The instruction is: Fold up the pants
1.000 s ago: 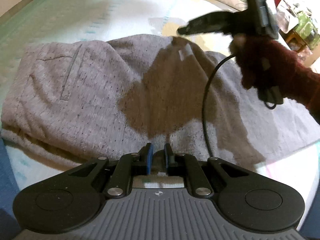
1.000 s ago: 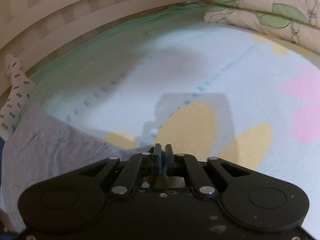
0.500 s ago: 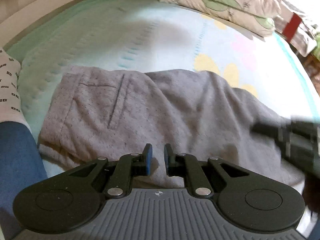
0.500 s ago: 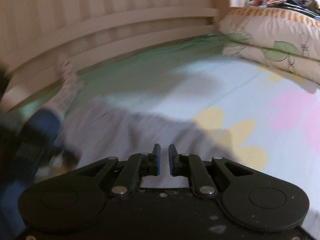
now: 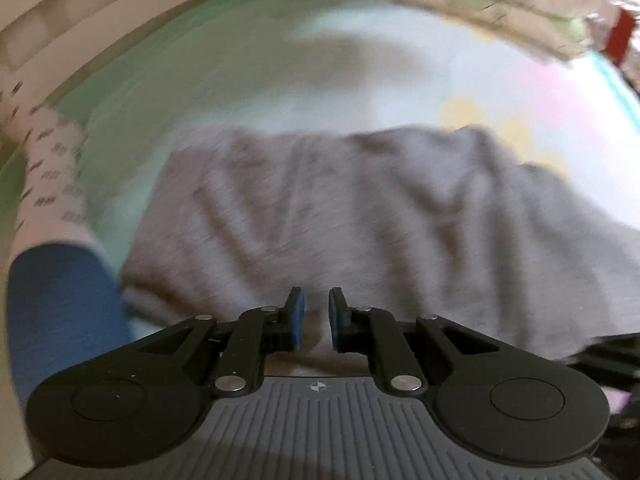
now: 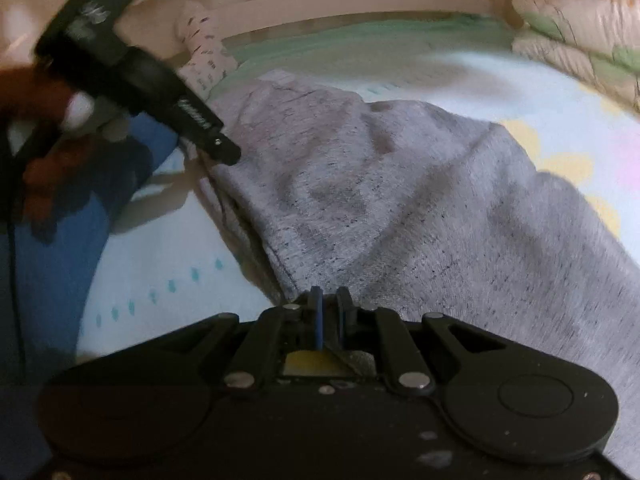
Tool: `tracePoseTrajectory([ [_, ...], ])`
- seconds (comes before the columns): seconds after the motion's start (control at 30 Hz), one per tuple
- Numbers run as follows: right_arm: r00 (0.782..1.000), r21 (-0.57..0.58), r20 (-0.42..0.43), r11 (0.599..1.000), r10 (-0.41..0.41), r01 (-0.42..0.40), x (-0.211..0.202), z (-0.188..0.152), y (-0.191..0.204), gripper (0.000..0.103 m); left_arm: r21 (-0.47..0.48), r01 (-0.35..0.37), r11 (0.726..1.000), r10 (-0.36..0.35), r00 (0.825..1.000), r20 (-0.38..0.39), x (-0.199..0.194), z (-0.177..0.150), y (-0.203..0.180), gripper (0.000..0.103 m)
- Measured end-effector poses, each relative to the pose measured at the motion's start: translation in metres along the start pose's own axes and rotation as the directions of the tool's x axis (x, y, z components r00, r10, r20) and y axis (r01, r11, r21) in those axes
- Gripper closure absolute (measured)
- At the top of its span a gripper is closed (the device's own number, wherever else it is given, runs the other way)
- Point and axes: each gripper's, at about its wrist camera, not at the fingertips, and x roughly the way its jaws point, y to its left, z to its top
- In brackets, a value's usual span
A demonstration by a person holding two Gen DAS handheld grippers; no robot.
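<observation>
Two tools at work: both sit at the near edge of the pants, one at each end of that edge.
Bed (image 5: 224,92): the pale printed sheet carries everything; pillows (image 6: 580,40) lie along the 1 o'clock side in the right wrist view.
Pants (image 6: 400,208): grey, spread in rumpled layers across the sheet, filling the frame from 10 o'clock to 4 o'clock in the right wrist view.
Person's leg (image 5: 60,300): blue trouser leg and patterned sock (image 5: 44,160) at 9 o'clock, just beside the waist end.
Right gripper (image 6: 329,300): fingers drawn almost together at the near fabric edge; grey cloth shows behind them, so it likely pinches the hem, though the contact is hidden.
Left gripper (image 5: 316,314): fingers parted with a clear gap, nothing between them, poised over the near edge.
Step in hand: judged as taking hold for the next fold.
Doing it well: catch every layer at the edge, lift both ends level, and carry the cloth toward 12 o'clock so creases do not get folded in.
</observation>
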Motion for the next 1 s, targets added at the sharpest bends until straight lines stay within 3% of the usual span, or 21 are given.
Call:
tracePoseTrajectory([
  [0.13,1.000,0.008,0.007,1.000,-0.010,0.010,0.000,-0.003,0.007,0.092,0.033,0.154,0.988,-0.155,0.988,0.026,-0.002,0.005,-0.033,0.090],
  [0.23,1.000,0.022,0.012,1.000,-0.009,0.009,0.000,-0.001,0.007,0.092,0.068,0.207,0.976,-0.207,0.978,-0.011,0.007,0.002,-0.051,0.090],
  [0.33,1.000,0.042,0.015,0.999,0.005,-0.005,-0.004,0.002,0.001,0.092,0.099,0.161,0.982,-0.151,0.983,-0.102,0.027,-0.010,-0.054,0.090],
  [0.4,1.000,0.039,0.021,0.999,-0.007,0.006,-0.009,0.005,-0.006,0.092,0.091,0.178,0.980,-0.172,0.982,-0.072,0.025,-0.018,-0.044,0.089],
  [0.5,0.995,0.074,0.074,0.996,-0.060,0.055,-0.027,0.011,-0.025,0.092,0.065,0.189,0.980,-0.183,0.979,-0.092,0.019,-0.020,-0.037,0.089],
  [0.7,0.974,0.193,0.135,0.969,-0.184,0.156,-0.031,0.041,-0.077,0.090,0.119,0.175,0.977,-0.164,0.982,-0.098,0.014,-0.016,-0.042,0.089],
  [0.83,0.969,0.193,0.156,0.968,-0.191,0.159,-0.022,0.053,-0.085,0.090,0.092,0.165,0.982,-0.166,0.986,0.005,0.002,0.006,-0.033,0.088],
  [0.87,0.969,0.187,0.158,0.969,-0.190,0.159,-0.016,0.056,-0.084,0.090,0.078,0.149,0.986,-0.152,0.987,0.042,0.003,0.017,-0.029,0.083],
  [1.0,0.974,0.171,0.156,0.976,-0.161,0.134,-0.006,0.059,-0.074,0.090,0.010,0.122,0.992,-0.122,0.987,0.108,0.027,0.056,-0.017,0.082],
])
